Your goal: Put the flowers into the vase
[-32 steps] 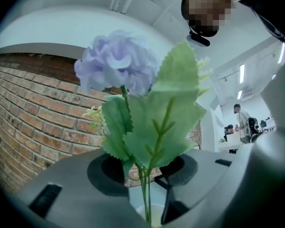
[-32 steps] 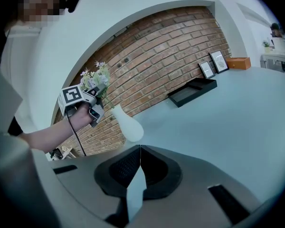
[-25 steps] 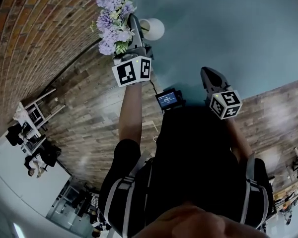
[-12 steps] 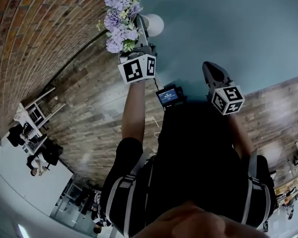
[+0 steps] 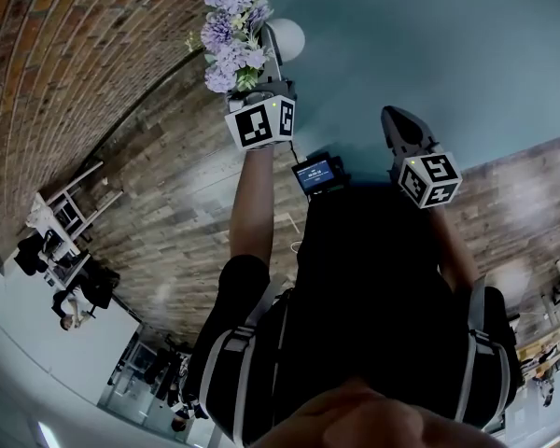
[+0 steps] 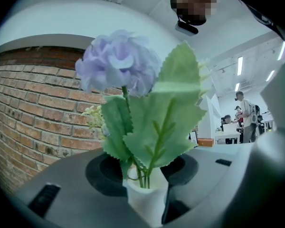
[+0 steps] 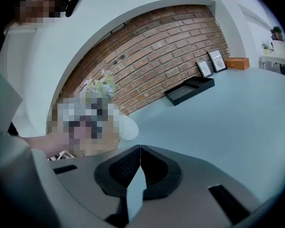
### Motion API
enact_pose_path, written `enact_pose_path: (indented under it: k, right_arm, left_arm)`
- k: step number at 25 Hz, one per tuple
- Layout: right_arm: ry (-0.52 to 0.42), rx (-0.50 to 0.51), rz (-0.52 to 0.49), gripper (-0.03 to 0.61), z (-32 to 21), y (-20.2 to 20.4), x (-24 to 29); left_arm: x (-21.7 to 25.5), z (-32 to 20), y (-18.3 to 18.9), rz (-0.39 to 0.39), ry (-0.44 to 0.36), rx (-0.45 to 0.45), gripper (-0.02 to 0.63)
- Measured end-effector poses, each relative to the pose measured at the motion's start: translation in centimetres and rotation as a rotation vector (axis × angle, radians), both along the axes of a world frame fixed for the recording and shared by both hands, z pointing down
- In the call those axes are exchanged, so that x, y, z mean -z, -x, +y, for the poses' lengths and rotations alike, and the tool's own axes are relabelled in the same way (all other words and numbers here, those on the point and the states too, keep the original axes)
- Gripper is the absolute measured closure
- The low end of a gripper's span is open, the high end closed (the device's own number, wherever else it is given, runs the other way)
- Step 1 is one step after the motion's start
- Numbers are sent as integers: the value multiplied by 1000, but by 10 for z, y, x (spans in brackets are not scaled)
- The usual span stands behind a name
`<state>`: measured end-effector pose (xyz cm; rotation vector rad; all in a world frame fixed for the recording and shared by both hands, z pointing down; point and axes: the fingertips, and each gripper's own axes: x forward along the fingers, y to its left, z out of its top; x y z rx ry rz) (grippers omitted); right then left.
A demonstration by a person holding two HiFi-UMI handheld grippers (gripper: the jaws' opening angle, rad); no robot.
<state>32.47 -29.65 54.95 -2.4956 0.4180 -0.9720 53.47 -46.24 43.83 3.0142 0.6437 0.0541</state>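
My left gripper (image 5: pixel 272 49) is clamped on the flowers (image 5: pixel 231 21). In its own view, the green stems come up out of the narrow gap between the two jaws (image 6: pixel 146 191). The pads press on them from both sides, low on the stalks. Above the grip, the serrated leaves spread wide and the pale purple bloom (image 6: pixel 118 63) stands upright. All the foliage and blossom is clear of the fingers, and only the bottom of the stems is pinched.

From the head view, the bunch sits over the left side of that gripper, near the brick wall (image 5: pixel 65 63). The white round vase (image 5: pixel 288 37) stands on the teal table (image 5: pixel 448 45), just beside the gripper's tip on its right. The flowers are outside the vase. I cannot tell from here whether the gripper touches it.

My right gripper (image 5: pixel 399 124) hangs over the table's near edge, well apart from the vase and flowers. Its own view shows the jaws (image 7: pixel 140 148) pressed together with nothing between them. Past them the vase (image 7: pixel 128 127) shows partly. A black tray (image 7: pixel 190 90) and two picture frames (image 7: pixel 211 61) are against the wall. A small lit screen (image 5: pixel 317 174) sits between my two arms.
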Motion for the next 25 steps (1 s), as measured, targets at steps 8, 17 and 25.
enact_pose_path:
  k: [8, 17, 25]
  right_arm:
    - [2, -2, 4, 560, 2, 0, -1]
    - [5, -8, 23, 560, 5, 1, 1]
    - [2, 0, 30, 560, 1, 9, -1]
  left_arm:
    - [-8, 8, 4, -13, -25, -27, 367]
    - [-12, 12, 5, -21, -88, -27, 315]
    - [-14, 10, 12, -40, -111, -29, 247]
